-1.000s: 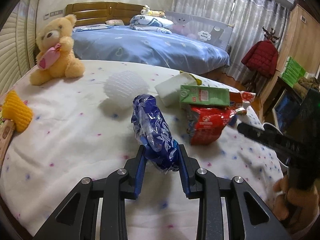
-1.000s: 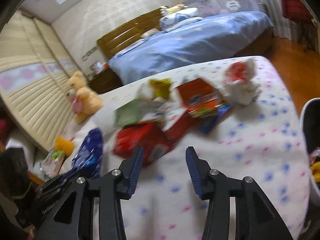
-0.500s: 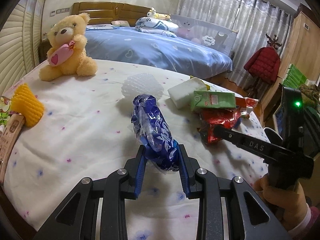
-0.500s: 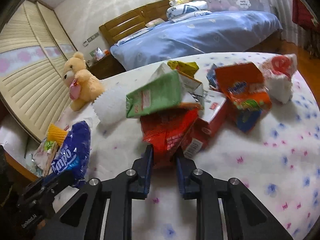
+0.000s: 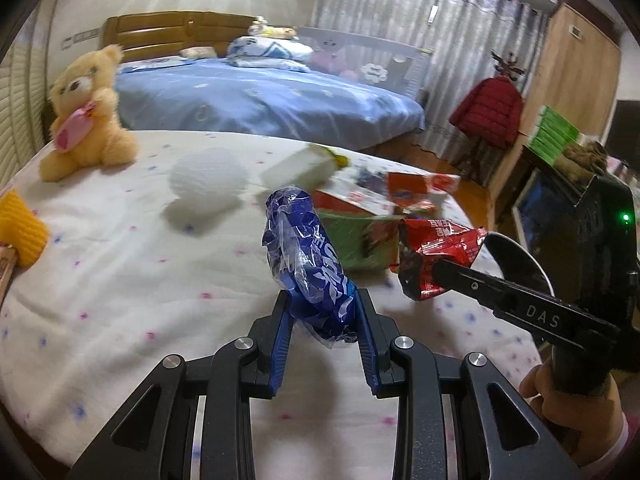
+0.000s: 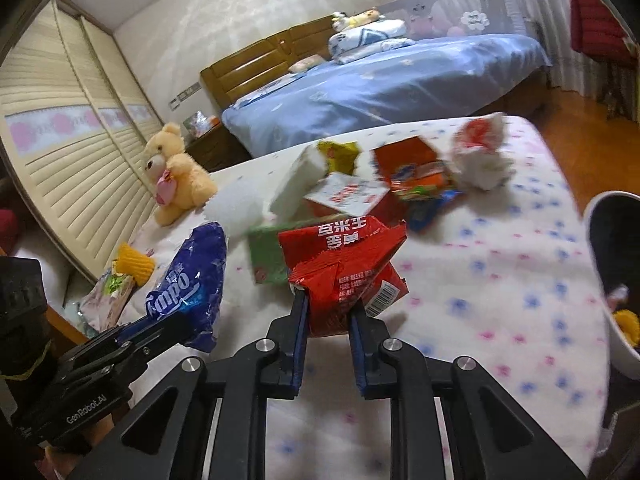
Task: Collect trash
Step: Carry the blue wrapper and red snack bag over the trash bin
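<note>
My left gripper (image 5: 322, 300) is shut on a blue plastic tissue pack (image 5: 304, 256), which sticks up between its pads above the white dotted bedspread (image 5: 120, 280). The right wrist view shows that pack (image 6: 192, 280) at the lower left. My right gripper (image 6: 327, 304) is closing on a crumpled red snack bag (image 6: 344, 256), and its pads press the bag's lower end. The bag hangs clear of the trash pile. In the left wrist view the red bag (image 5: 436, 240) sits at the tip of the right gripper (image 5: 436, 276).
A green carton (image 6: 268, 256), a white box (image 6: 298, 184), an orange packet (image 6: 404, 160) and a crumpled wrapper (image 6: 480, 152) lie behind the bag. A white-rimmed bin (image 6: 600, 280) stands at the right edge. A teddy bear (image 5: 84, 116), white foam ball (image 5: 208, 176) and yellow foam piece (image 5: 20, 228) lie left.
My right gripper went in to the pile, shut on the red snack bag and pulled it up and away. The left gripper kept hold of the blue pack and shifted slightly.
</note>
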The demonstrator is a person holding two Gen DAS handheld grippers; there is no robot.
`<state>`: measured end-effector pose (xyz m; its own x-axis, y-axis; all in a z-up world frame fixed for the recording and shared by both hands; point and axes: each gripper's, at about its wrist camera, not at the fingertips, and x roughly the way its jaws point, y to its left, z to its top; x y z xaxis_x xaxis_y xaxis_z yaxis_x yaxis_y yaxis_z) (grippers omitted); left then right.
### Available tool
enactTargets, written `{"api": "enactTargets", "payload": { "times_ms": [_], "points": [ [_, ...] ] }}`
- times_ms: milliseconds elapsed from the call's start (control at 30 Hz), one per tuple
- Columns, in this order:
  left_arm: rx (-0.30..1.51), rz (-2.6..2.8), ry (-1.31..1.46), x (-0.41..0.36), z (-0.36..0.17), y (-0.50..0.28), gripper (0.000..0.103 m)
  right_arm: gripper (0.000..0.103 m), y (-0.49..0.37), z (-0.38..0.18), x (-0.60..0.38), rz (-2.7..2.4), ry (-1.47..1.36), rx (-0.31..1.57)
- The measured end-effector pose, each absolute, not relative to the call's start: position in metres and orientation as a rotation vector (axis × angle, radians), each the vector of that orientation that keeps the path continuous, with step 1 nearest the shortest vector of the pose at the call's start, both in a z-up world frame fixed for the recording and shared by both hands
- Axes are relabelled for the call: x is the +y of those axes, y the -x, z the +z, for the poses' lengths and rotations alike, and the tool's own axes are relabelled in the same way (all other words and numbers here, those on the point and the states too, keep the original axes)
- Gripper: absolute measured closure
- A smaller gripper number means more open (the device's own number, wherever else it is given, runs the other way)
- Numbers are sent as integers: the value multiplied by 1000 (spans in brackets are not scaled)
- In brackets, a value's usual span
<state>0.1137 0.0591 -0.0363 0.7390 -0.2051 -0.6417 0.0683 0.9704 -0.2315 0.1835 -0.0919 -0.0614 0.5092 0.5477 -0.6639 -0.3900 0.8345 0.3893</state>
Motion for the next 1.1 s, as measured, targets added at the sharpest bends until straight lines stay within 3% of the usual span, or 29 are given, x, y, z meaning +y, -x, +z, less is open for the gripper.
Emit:
{"api": "enactTargets", "payload": {
  "times_ms": [1100],
  "points": [
    [711,-471,-1,-63,-41,-166,74,84,-172,-61,-254,280,-331,824]
  ]
}}
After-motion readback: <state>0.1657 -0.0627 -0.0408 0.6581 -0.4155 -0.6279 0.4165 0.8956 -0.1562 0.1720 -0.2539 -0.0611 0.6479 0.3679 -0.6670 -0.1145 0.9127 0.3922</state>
